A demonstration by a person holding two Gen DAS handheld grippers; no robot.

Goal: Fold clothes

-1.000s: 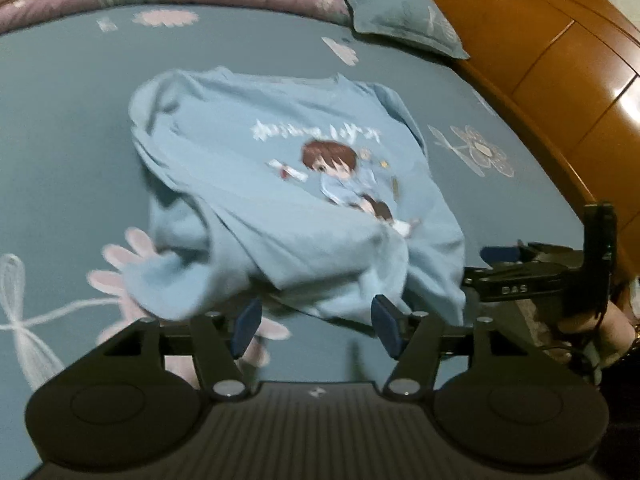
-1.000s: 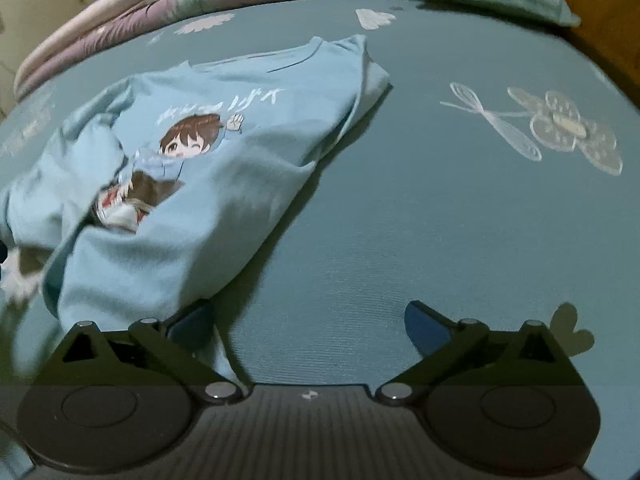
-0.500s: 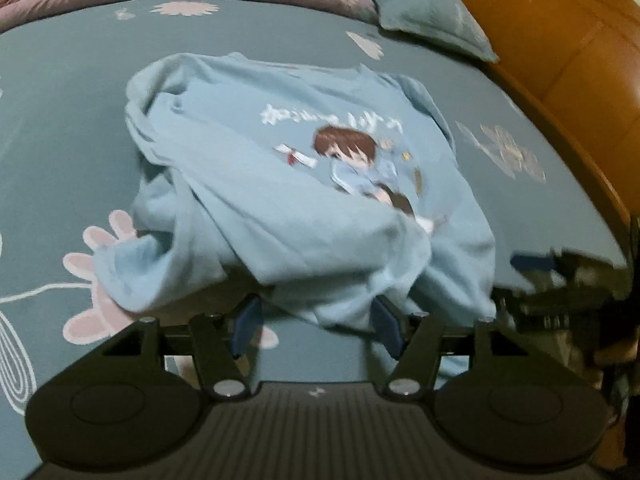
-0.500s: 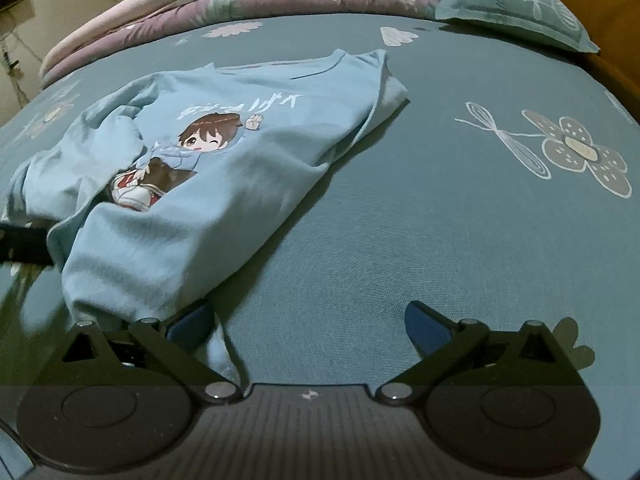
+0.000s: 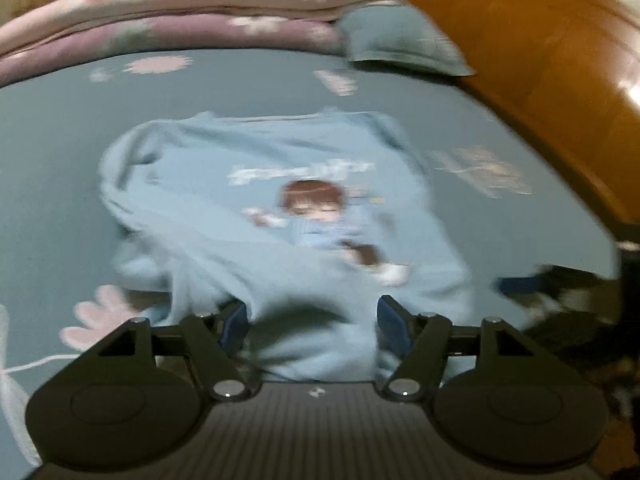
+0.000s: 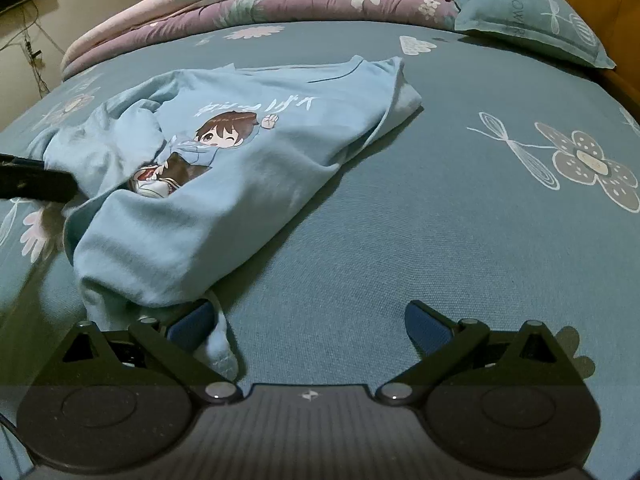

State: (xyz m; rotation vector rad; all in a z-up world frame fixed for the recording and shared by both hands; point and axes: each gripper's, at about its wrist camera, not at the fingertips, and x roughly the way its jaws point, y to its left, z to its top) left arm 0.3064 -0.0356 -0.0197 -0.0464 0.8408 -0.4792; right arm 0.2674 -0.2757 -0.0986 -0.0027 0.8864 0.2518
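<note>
The light-blue shirt (image 6: 256, 168) is lying rumpled, print side up, on the teal bedsheet (image 6: 420, 232), short of the pillow (image 6: 532, 16). The left gripper (image 5: 312, 322) is opening its jaws around the shirt's near hem, cloth lying between them. The right gripper (image 6: 306, 322) is hanging wide apart beside the shirt's near corner, one finger (image 6: 188, 324) touching the fabric.

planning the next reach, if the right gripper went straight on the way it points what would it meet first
Most likely the bare teal flower-print bedsheet: the right gripper stands open over it, with the light blue cartoon-print sweatshirt off to the left, only its hem by the left finger. Depth is unclear.
</note>
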